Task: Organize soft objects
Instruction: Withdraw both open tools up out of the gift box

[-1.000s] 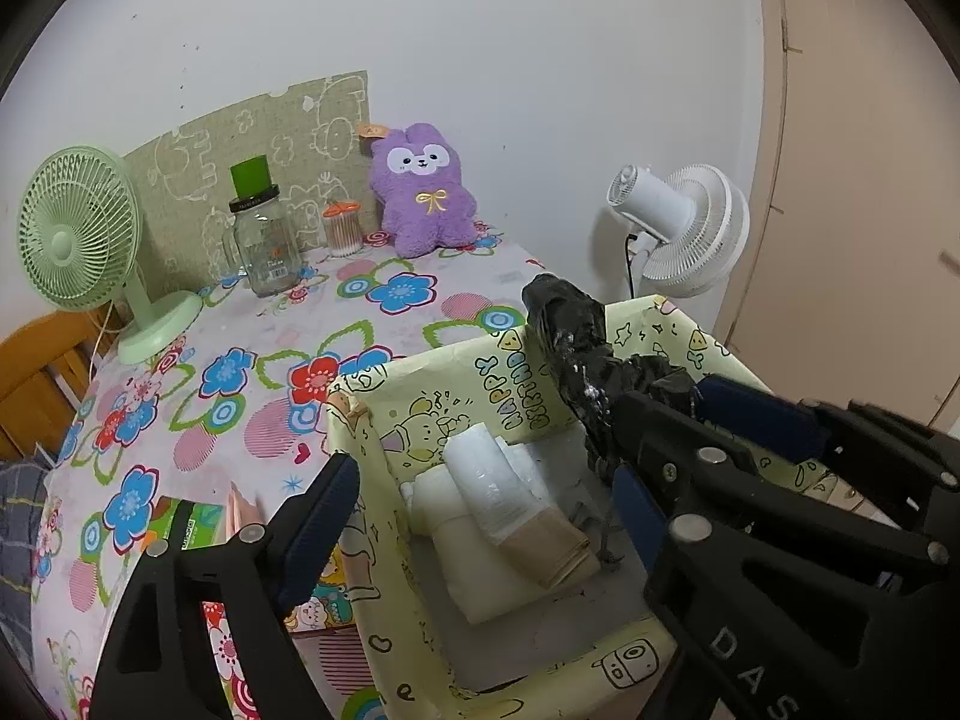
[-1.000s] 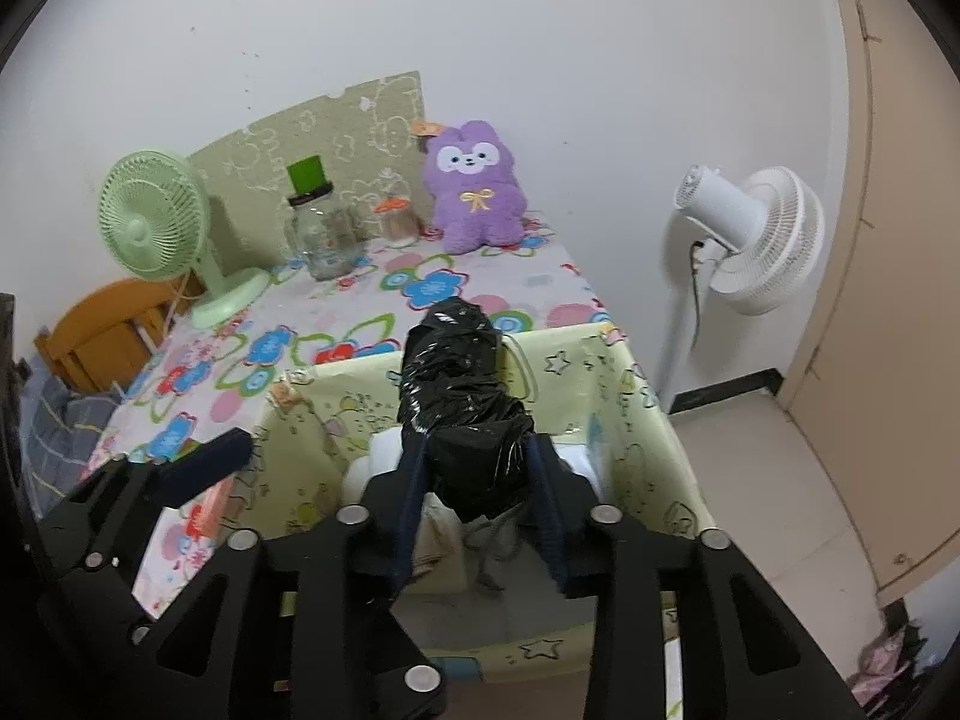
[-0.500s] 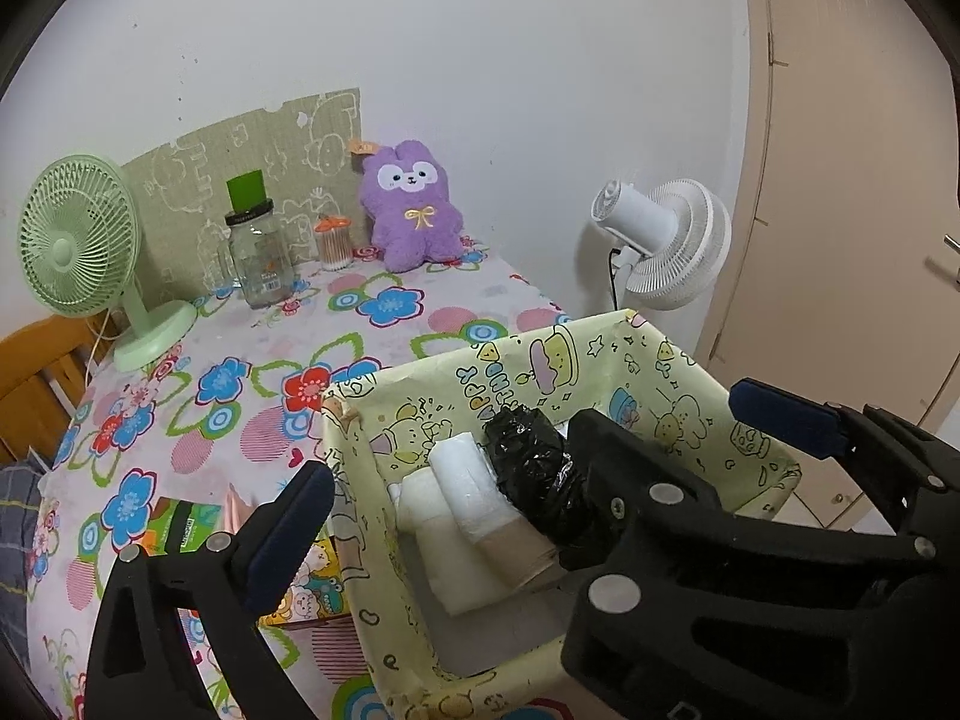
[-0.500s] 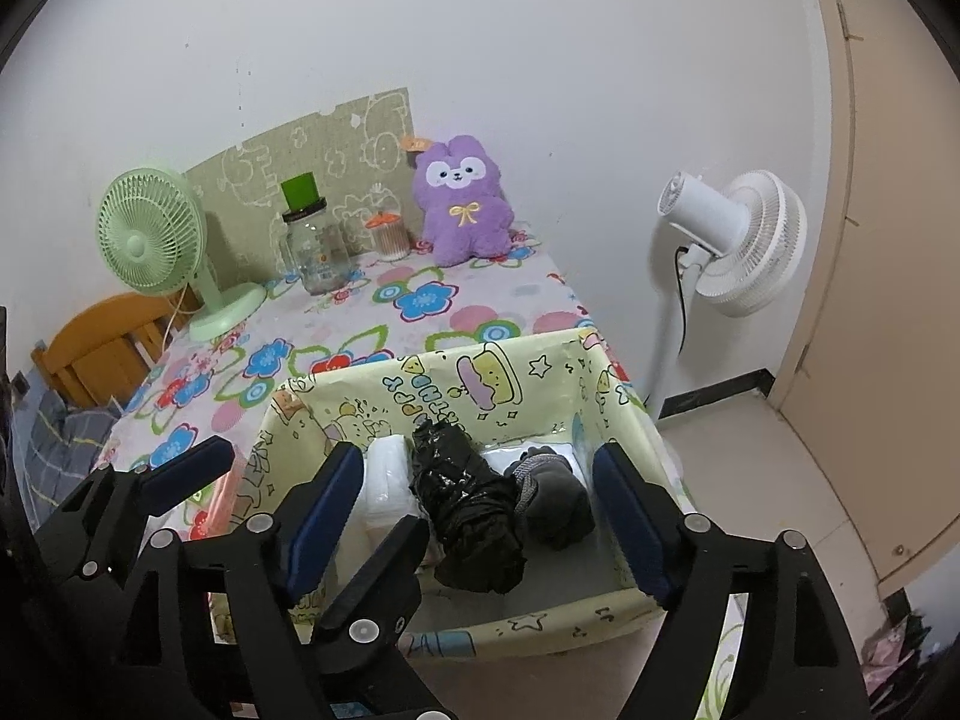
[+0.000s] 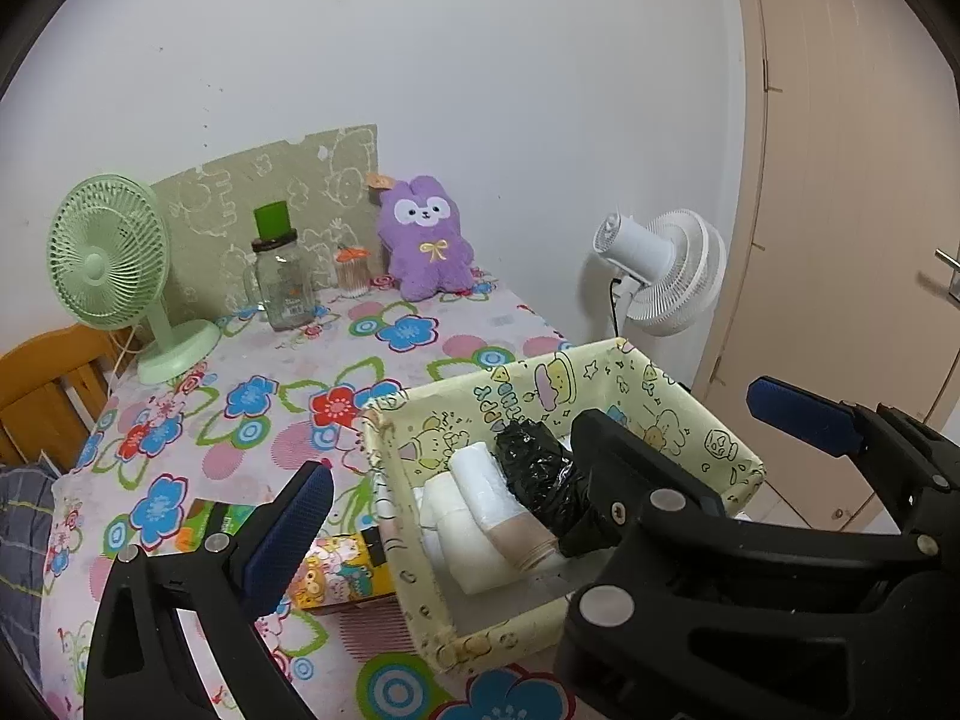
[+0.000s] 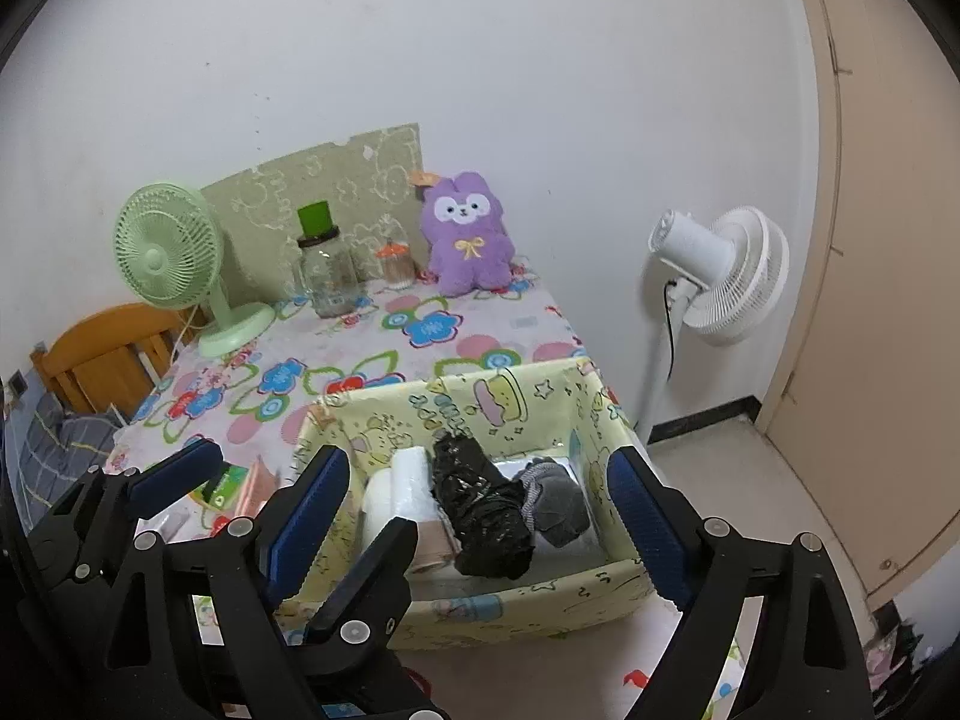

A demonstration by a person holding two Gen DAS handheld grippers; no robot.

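A yellow cartoon-print box (image 6: 528,600) sits at the near right corner of the table (image 6: 384,360), which wears a flowered cloth. Inside it, side by side, lie a white roll (image 6: 408,480) toward the left wall, a black crinkled plastic bundle (image 6: 486,510) in the middle, and a grey rolled sock (image 6: 558,507) toward the right wall. A pale beige roll (image 5: 519,537) lies just in front of the white one.

The right tongs (image 6: 474,513) hang over the box with their blue pads well apart and opening wider; the black bundle lies below and between them, touched by neither pad, so it is let go. The left tongs (image 5: 540,462) are spread fully wide and grasp nothing, one blue pad over the cloth left of the box, the other off its right side.

Along the far edge of the table stand a green desk fan (image 5: 114,264), a glass jar with a green lid (image 5: 279,276), and a purple plush bunny (image 5: 429,246). A white floor fan (image 6: 714,270) stands beyond the table's right edge, near a beige door (image 6: 888,240).
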